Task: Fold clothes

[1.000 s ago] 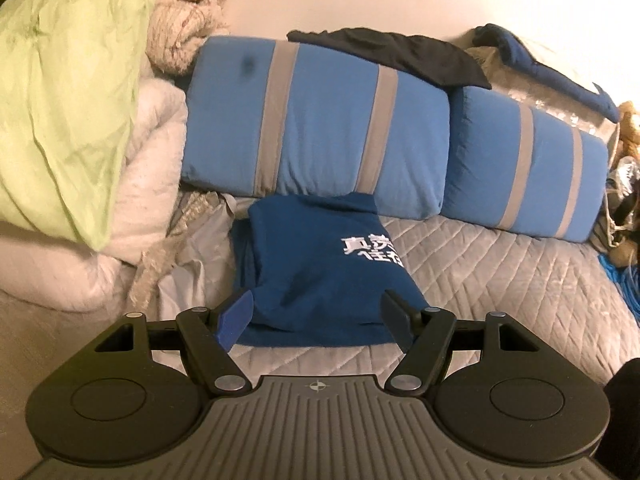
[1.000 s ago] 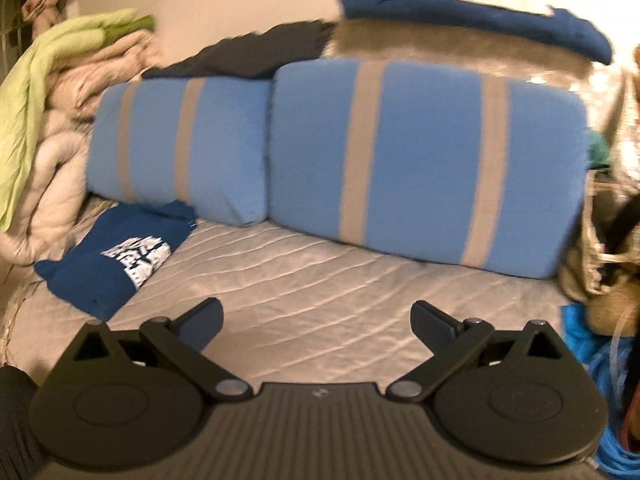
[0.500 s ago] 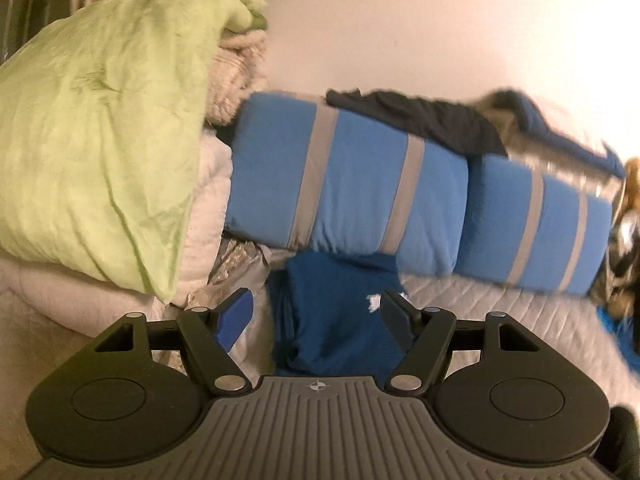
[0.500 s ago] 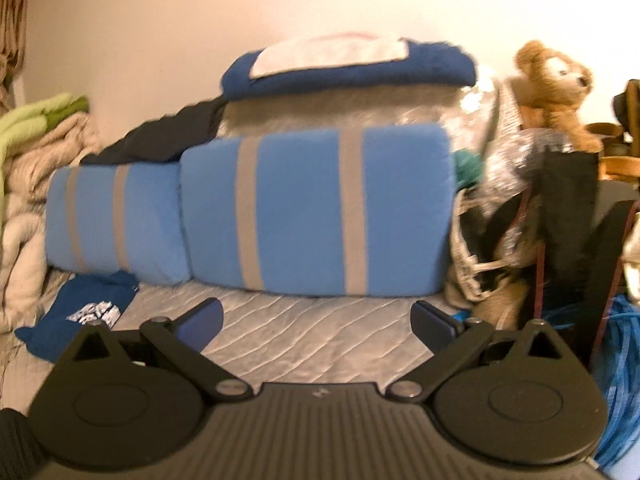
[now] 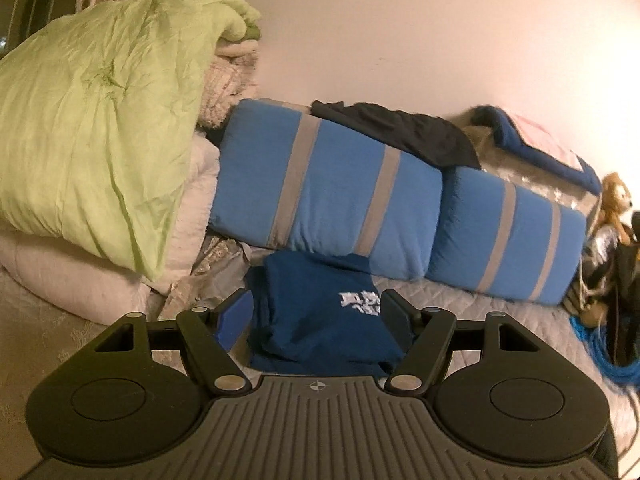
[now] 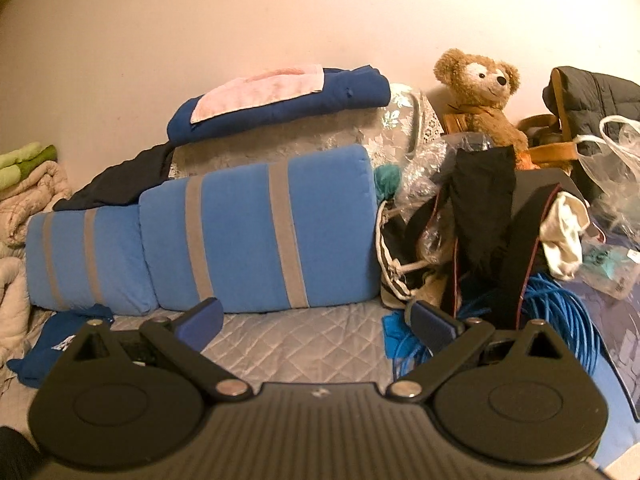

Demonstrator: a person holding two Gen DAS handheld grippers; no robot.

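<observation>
- On the bed, left gripper [image 5: 316,314] points slightly down at the folded blue shirt [image 5: 320,320]; fingers [image 5: 236,316] spread apart, released, nothing pinched; shirt lies beyond and between them in view, no contact visible.
- Right gripper [image 6: 316,322] also tilted slightly down, aimed at the striped cushion end and clutter pile; fingers [image 6: 430,326] wide, released, empty.
- Folded blue shirt lies flat on grey quilted bed cover [image 5: 460,304], white print facing up, back edge touching the front of the blue cushion [image 5: 328,196] with grey stripes. In right view the shirt [image 6: 56,344] sits far left, partly hidden by the gripper body.
- Second blue striped cushion [image 5: 508,232] just beside the first, both against the wall.
- Black garment [image 5: 400,132] draped across cushion tops.
- Green duvet [image 5: 100,120] piled on pale blankets at left.
- Navy folded blanket [image 6: 280,100] with pink cloth [image 6: 256,90] on top, behind cushions.
- Teddy bear [image 6: 480,96] upright by wall at right; blue cable coil [image 6: 560,320] and plastic bag [image 6: 612,152] in the clutter.
</observation>
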